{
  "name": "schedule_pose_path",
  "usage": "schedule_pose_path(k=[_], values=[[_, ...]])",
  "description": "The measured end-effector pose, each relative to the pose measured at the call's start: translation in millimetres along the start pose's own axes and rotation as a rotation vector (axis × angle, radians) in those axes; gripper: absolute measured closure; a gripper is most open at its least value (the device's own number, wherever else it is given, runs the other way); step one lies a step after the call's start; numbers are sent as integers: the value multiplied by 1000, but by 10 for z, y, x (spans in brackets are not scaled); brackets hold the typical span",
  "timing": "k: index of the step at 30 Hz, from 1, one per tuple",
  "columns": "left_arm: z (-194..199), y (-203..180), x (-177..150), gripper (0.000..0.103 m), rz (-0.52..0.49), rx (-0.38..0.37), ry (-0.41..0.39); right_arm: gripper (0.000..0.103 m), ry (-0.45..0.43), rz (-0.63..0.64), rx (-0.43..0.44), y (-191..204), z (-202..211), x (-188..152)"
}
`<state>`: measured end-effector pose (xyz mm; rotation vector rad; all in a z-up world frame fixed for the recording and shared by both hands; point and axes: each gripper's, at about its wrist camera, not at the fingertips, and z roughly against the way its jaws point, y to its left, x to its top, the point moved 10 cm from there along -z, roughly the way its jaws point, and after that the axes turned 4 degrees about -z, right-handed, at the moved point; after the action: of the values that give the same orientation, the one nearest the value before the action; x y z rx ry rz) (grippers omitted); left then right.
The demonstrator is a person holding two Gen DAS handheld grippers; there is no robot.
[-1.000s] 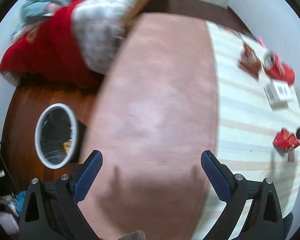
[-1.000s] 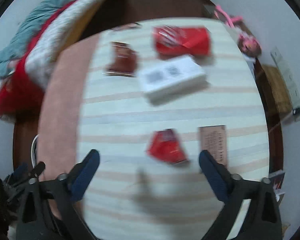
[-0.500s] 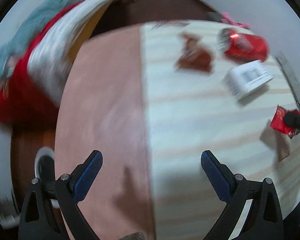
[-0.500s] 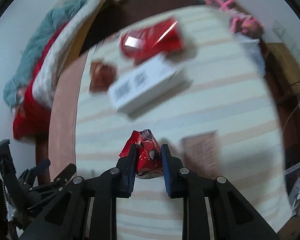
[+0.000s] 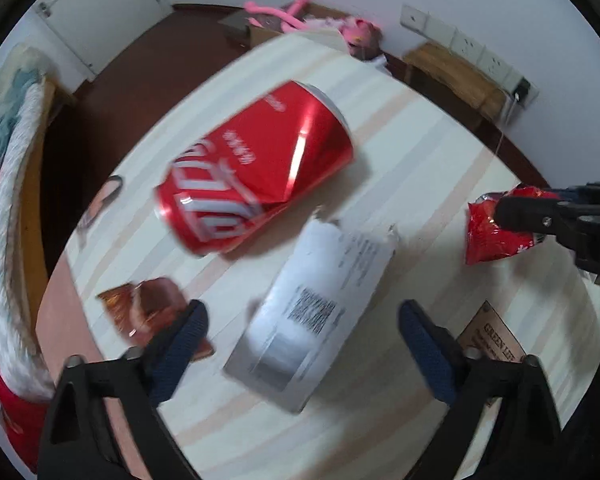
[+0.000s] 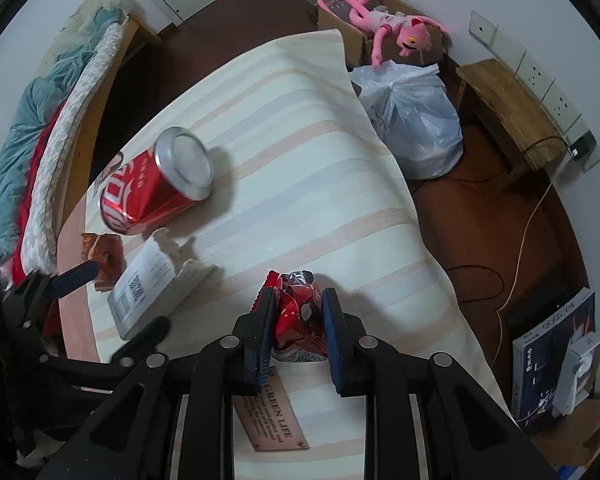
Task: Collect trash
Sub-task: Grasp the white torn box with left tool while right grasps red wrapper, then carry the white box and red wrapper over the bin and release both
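My right gripper is shut on a crumpled red wrapper and holds it just above the striped tablecloth; the wrapper also shows in the left wrist view. My left gripper is open, its jaws either side of a torn white box lying on the cloth. A dented red soda can lies on its side beyond the box. A brown wrapper lies by my left finger. The can, box and brown wrapper show at left in the right wrist view.
A small wooden plaque lies on the cloth under my right gripper. Beyond the table are a white plastic bag, a pink plush toy on a cardboard box, a wooden stool, and a bed with blankets at left.
My right gripper has closed on the red wrapper and lifted it slightly. My left gripper has swung right from the bin and pink tabletop to over the white box.
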<state>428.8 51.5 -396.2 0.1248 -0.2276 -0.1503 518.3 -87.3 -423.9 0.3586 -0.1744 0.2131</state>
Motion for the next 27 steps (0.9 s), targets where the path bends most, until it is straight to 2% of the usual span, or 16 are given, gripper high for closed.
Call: schedule_pose_path(k=[1,2,5,8,15,19,27], values=[[-16,-44,1,35,-4,-8,11,79,3,-1,1,-23,-14,-1],[-57,-71,-11,44,-7,-8,26,79,6,-3,3,-41,-22,-12],[-37,-105,-42,46,30,-9,23,79,11,-1,7,-64,-36,-58],[16,-66,-160,54,164,-44,39,80,8,4,14,-54,0,-101],[509,99,-609,55,422,32,-101,81,-26,84,38,244,265,-335],[930,259,-950,55,529,80,-185,81,-48,147,75,593,502,-589],[1891,850,-1841,55,654,173,-321,82,-79,276,179,1501,966,-1182]])
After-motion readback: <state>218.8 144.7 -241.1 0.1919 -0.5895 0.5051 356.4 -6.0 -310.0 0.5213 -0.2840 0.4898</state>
